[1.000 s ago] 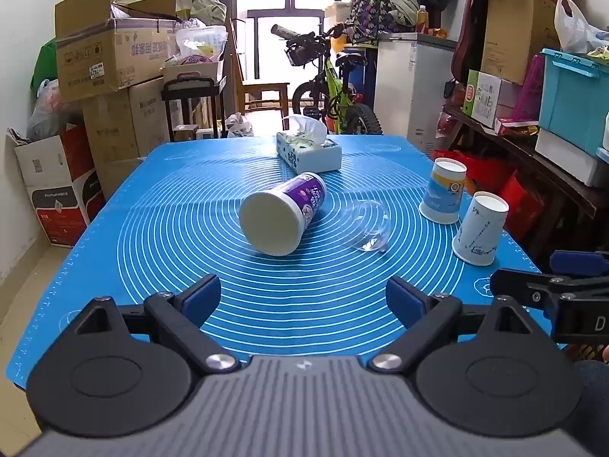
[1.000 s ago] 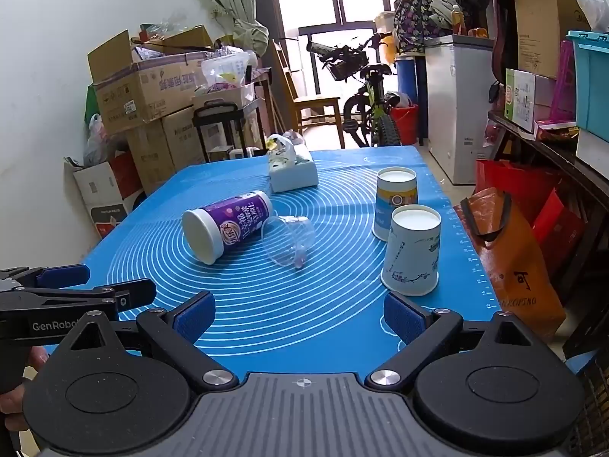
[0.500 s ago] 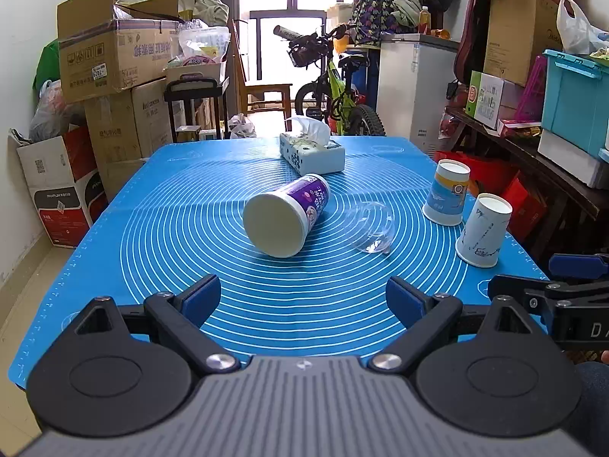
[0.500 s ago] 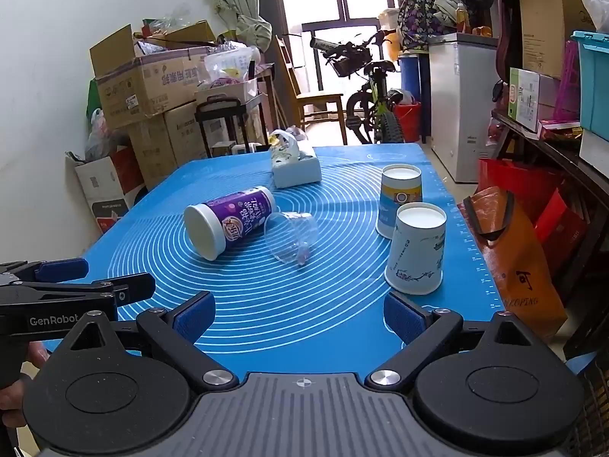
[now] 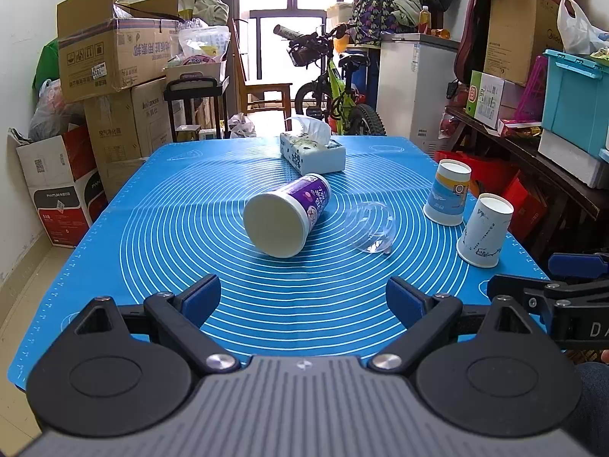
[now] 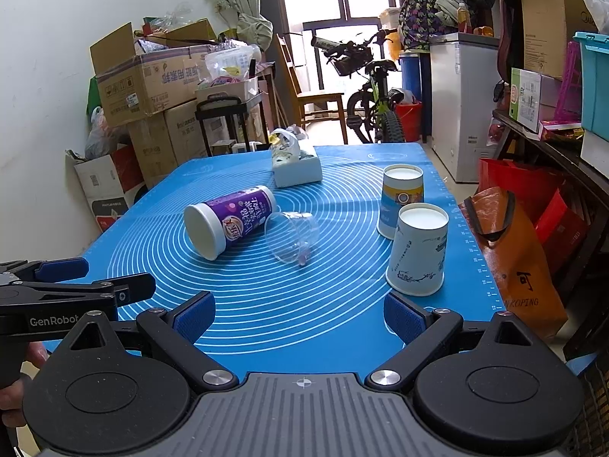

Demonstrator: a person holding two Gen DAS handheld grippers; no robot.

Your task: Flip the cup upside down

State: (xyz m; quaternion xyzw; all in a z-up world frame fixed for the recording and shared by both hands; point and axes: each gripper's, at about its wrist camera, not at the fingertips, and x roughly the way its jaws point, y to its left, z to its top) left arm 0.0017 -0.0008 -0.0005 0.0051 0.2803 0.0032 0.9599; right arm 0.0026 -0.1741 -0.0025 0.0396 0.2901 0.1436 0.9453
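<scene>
A purple cup (image 5: 289, 214) lies on its side mid-mat, white end toward me; it also shows in the right wrist view (image 6: 230, 219). A clear plastic cup (image 5: 370, 227) lies on its side next to it, also in the right wrist view (image 6: 292, 235). Two paper cups stand upside down at the right: a blue-and-yellow one (image 5: 448, 197) (image 6: 400, 198) and a white one (image 5: 482, 230) (image 6: 418, 253). My left gripper (image 5: 303, 297) is open and empty near the mat's front edge. My right gripper (image 6: 299, 314) is open and empty, short of the white cup.
A tissue box (image 5: 313, 151) (image 6: 296, 164) stands at the far middle of the blue mat (image 5: 182, 205). Cardboard boxes (image 5: 114, 57) stack at the left. A bicycle (image 5: 335, 87), a white freezer (image 5: 415, 83) and cluttered shelves stand behind and right. An orange bag (image 6: 514, 251) hangs off the right edge.
Both grippers have crept slightly forward and shifted a little, so the cups look marginally nearer. Nothing on the mat has moved. Both stay open.
</scene>
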